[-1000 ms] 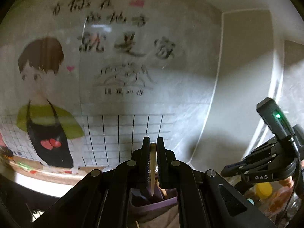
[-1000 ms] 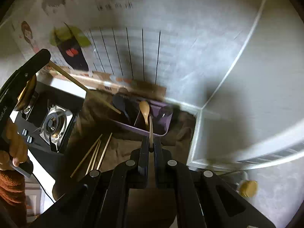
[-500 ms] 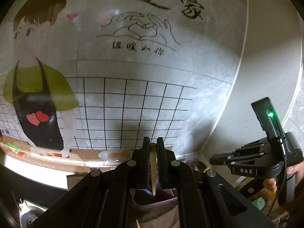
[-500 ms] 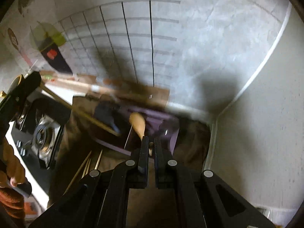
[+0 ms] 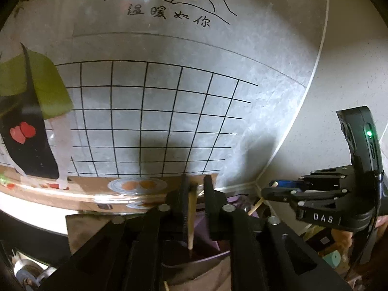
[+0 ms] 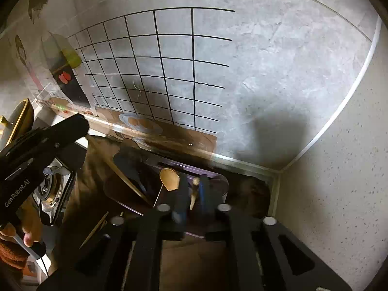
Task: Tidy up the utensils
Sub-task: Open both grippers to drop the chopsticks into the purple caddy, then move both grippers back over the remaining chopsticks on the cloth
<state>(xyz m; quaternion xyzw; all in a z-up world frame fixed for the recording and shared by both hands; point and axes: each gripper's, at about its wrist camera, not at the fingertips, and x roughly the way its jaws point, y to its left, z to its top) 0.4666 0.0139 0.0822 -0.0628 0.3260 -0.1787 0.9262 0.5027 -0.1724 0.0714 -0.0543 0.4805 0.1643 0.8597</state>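
Left tongs (image 5: 194,189) parted, chopstick (image 5: 191,218) loose between them; right tongs (image 6: 194,186) likewise around another chopstick (image 6: 193,197). Light, stiff, smooth: grip mid-shaft, over purple holder (image 6: 218,181).

Your left wrist view looks level at the gridded wall (image 5: 155,121), close; your right wrist view looks down from higher; both share that wall and the purple holder (image 6: 213,181) beneath

Brown counter (image 6: 97,169) carries purple holder (image 6: 218,181), loose chopsticks (image 6: 97,228).
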